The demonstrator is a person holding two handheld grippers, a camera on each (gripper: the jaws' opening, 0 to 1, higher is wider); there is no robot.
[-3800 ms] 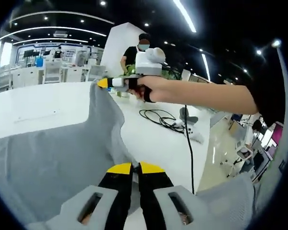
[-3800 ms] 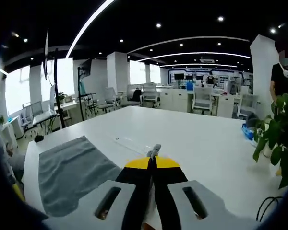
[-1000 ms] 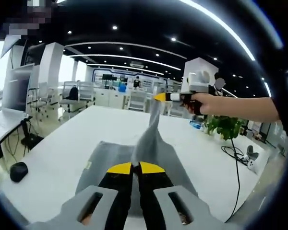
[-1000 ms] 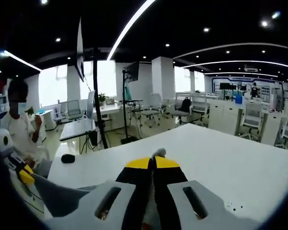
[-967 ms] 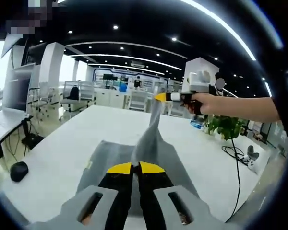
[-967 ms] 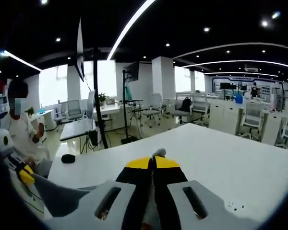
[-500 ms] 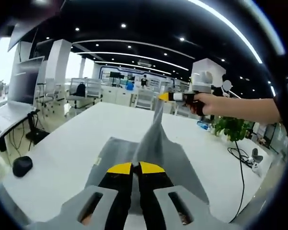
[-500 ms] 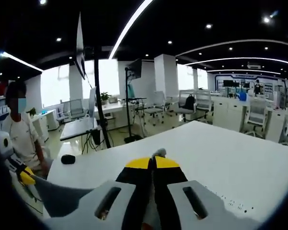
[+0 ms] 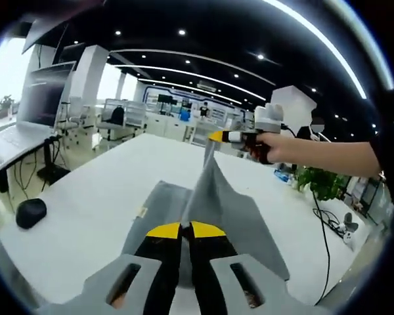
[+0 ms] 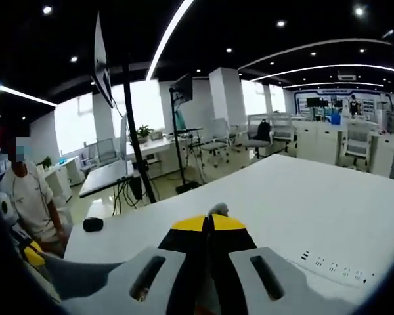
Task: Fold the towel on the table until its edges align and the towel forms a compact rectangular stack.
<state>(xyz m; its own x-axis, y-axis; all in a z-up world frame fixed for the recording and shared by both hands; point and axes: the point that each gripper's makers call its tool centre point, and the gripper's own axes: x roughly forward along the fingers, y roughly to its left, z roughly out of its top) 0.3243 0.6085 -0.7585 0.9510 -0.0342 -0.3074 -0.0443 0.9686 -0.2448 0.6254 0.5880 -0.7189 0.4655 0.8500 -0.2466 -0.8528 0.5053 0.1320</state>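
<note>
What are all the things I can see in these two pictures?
Towel: one, grey, lifted over the table, a corner pinched in each gripper.
Table: one, white, under the towel.
Computer mouse: one, black, on the table's near edge.
Potted plant: one, green, far side of the table.
Cable: one, black, hanging past the table edge.
Office chairs: several, pale, background.
Seated person: one, white shirt, far left.
Left gripper: yellow-tipped black fingers, shut on towel.
Right gripper: same, shut on towel.
</note>
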